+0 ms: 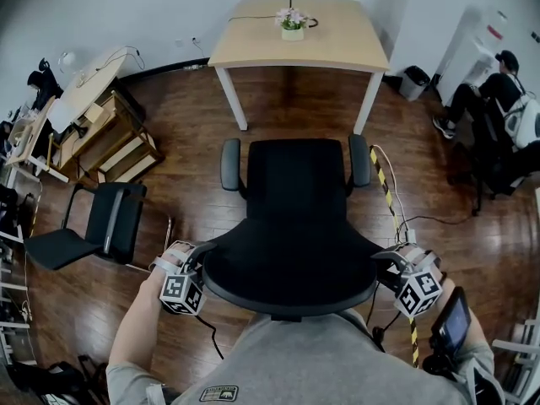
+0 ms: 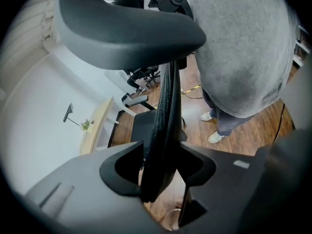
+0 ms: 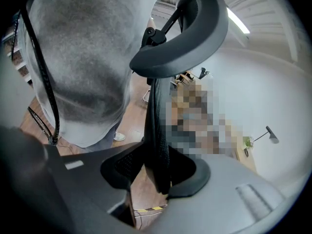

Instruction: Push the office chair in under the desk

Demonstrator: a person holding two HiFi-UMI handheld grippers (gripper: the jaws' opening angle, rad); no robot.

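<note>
Head view: office chair (image 1: 295,184) stands near desk (image 1: 337,45), not yet under; my right gripper (image 3: 158,172) clamps backrest (image 1: 291,272) edge, left gripper (image 2: 163,174) straddles other edge w/ jaws apart; recommend closing left, then pushing evenly, straight fwd.

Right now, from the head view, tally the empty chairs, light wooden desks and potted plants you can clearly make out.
Empty chairs: 2, the office chair and the side chair at left.
Light wooden desks: 1, the desk.
Potted plants: 1, the flower pot on that desk.
Total: 4.
</note>
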